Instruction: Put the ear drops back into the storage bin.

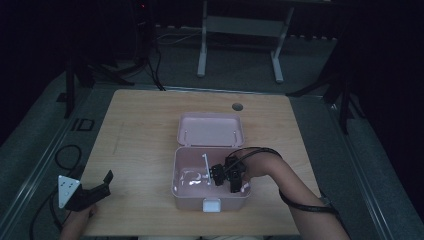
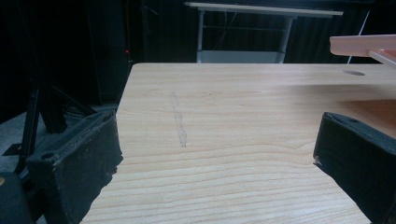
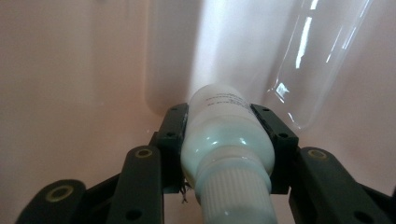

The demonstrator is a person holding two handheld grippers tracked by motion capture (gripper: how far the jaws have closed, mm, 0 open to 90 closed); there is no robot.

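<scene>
A white bottle (image 3: 227,149), ribbed cap toward the camera, is sitting clamped between the right gripper's (image 3: 227,123) jaws, low inside the pink box (image 1: 176,172), probably for setting down beside a clear tube (image 3: 317,60). The left gripper (image 1: 102,184) is idling open over the table (image 2: 243,116).

Left gripper (image 1: 102,182): black body, two blocky black jaws with rough, matte faces and a round screw hole near each tip. Grey three-cornered plate (image 1: 67,190) on top, marked with small dark dots.

Right gripper (image 3: 227,140): black, jointed link arms leading to flat pads (image 3: 173,140); brass-coloured rings at the pivots (four visible), small dark screw holes along the pads. A black cable (image 1: 300,205) trails from it along the forearm.

Both forearms bare; no sleeves in sight.
</scene>
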